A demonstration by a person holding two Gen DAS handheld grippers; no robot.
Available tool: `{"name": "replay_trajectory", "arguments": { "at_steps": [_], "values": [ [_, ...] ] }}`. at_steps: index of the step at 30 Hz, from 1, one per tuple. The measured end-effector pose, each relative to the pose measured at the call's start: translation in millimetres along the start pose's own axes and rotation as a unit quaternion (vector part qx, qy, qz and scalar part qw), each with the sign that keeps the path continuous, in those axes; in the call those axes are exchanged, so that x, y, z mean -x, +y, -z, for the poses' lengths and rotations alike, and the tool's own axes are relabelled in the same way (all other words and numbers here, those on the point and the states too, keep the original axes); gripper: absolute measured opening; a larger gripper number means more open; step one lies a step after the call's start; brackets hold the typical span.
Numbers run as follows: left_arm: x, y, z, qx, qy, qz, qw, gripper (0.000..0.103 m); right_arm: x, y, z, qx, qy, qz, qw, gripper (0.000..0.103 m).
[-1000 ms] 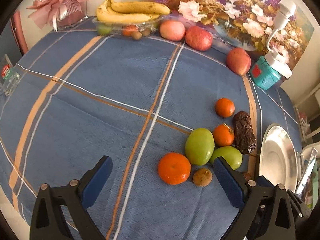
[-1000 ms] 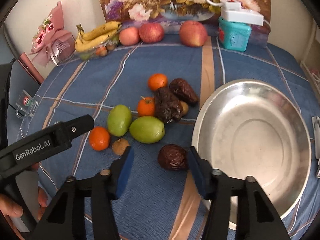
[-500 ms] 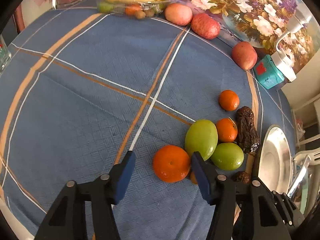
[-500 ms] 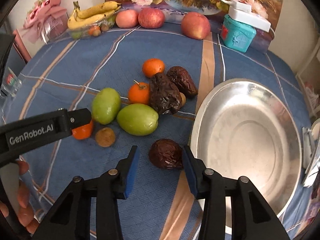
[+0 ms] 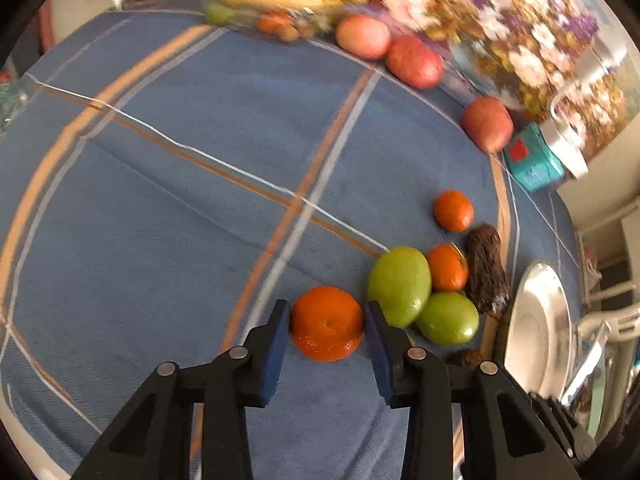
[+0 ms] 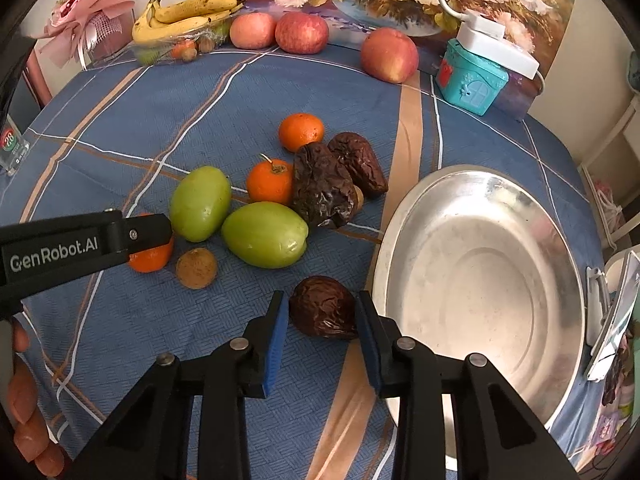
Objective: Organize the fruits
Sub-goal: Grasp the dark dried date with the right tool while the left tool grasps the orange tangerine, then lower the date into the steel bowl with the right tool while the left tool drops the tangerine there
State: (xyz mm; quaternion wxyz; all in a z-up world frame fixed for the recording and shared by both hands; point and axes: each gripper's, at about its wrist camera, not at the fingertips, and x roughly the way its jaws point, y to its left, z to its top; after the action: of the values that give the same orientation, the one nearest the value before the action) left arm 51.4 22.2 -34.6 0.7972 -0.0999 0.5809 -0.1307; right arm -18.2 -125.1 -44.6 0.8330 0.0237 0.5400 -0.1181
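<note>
The left gripper (image 5: 326,322) is clamped on an orange (image 5: 327,323), its blue pads pressed against both sides of the fruit on the blue tablecloth (image 5: 160,200). The right gripper (image 6: 322,316) is closed around a dark wrinkled fruit (image 6: 323,312), which lies on the cloth just beside the rim of the metal bowl (image 6: 480,280) at 3 o'clock. Nothing is seen inside the bowl. At 12 o'clock from the wrinkled fruit, two green fruits (image 6: 264,235), two small oranges (image 6: 269,182) and two more dark wrinkled fruits (image 6: 324,190) are clustered, touching. A small brown fruit (image 6: 197,268) lies at 10 o'clock. A clear tray (image 6: 160,50) at the table's far edge holds bananas (image 6: 188,14) and small fruits; three apples (image 6: 302,32) lie beside it.
</note>
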Motion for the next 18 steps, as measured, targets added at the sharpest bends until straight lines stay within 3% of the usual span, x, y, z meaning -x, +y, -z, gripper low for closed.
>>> {"name": "replay_trajectory", "arguments": {
  "at_steps": [5,10,14,18],
  "values": [
    [13.7,11.6,-5.2,0.026,-0.032,-0.002,0.9991,0.04,7.2,-3.3,-1.1,-0.02,-0.012,-0.064,0.998,0.028],
    [28.3,14.7,-8.0,0.036,-0.057,0.007,0.9977,0.04,9.7,-2.4,-2.0,-0.031,-0.01,-0.09,0.995,0.027],
    [37.5,10.6,-6.8,0.026,-0.07,0.014,0.9971,0.04,23.7,-9.7,-6.1,-0.059,-0.031,-0.13,0.989,0.027],
    [39.9,-10.0,-5.8,-0.001,-0.075,0.024,0.9969,0.04,34.9,-13.6,-8.8,-0.071,-0.049,-0.136,0.987,0.027]
  ]
}}
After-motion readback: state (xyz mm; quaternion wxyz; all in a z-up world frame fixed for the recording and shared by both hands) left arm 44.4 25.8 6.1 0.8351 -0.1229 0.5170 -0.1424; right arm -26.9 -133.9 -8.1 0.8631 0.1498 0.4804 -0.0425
